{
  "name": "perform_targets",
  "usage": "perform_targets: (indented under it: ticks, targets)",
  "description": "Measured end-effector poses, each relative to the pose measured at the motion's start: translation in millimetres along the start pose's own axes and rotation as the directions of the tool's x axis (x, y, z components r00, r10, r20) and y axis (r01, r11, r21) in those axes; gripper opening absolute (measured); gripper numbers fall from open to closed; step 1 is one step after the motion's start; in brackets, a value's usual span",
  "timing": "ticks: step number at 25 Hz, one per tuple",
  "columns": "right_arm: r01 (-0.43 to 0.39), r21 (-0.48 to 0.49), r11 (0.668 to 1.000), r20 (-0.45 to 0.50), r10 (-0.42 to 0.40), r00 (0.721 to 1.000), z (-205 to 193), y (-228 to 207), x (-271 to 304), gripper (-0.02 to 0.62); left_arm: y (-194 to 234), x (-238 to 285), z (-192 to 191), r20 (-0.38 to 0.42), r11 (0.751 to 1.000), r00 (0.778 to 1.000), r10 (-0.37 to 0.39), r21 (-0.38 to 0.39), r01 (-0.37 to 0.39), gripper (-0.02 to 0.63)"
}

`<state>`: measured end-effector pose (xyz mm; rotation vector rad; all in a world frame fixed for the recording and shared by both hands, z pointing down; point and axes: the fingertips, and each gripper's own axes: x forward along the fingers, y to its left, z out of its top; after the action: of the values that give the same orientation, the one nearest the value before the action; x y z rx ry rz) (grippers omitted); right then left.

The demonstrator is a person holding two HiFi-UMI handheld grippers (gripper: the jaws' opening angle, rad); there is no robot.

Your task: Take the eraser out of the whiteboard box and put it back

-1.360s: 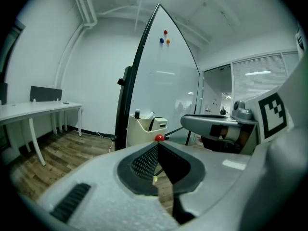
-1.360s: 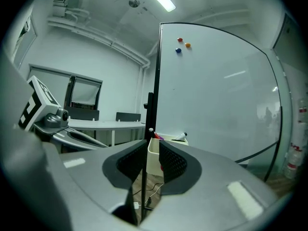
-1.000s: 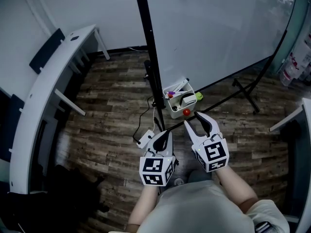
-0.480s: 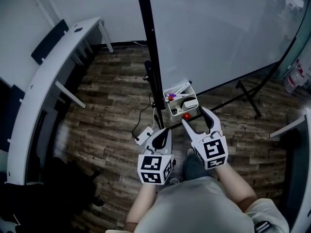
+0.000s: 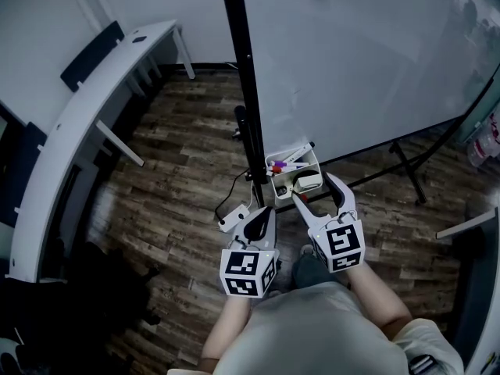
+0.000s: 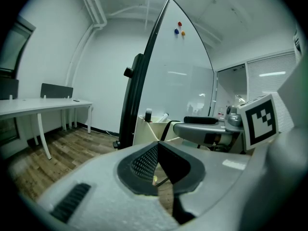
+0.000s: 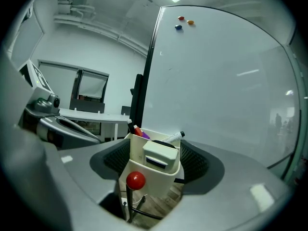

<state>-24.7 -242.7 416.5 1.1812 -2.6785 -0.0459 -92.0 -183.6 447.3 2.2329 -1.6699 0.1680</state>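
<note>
Big whiteboard (image 5: 351, 61) fills the top of the head view, standing on a dark plank floor (image 5: 180, 155), with a long white desk (image 5: 86, 123) curving down the left side. A black post (image 5: 242, 76) runs down the board's left edge. Down low, both tools are up in front of the person. The left gripper (image 5: 260, 217) sits just left of the post's foot with its jaws pinched together and nothing between them. The right gripper (image 5: 314, 190) has just been opening its jaws, and they now stand wide. Between them is the cream box (image 7: 149, 179), with a gap showing on each side, so the pads are not pressing it. The box hangs at the bottom of the board, right beside the post. And there's the eraser (image 7: 159, 155), white with a dark underside, standing in the box's front compartment and poking above the rim, untouched. Behind it, markers (image 7: 173, 137) lean in the rear compartment. A red knob (image 7: 135, 180) on a thin rod stands just in front of the box. High on the board, three small magnets (image 7: 184, 21) sit clustered together.
</note>
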Motion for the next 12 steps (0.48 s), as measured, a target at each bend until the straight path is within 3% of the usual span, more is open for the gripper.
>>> perform_targets:
  ticks: [12]
  targets:
    - [-0.052,0.004,0.999,0.012,0.052,0.999,-4,-5,22,0.318,9,18,3,-0.004,0.998,0.999,0.052,-0.019,-0.052,0.002]
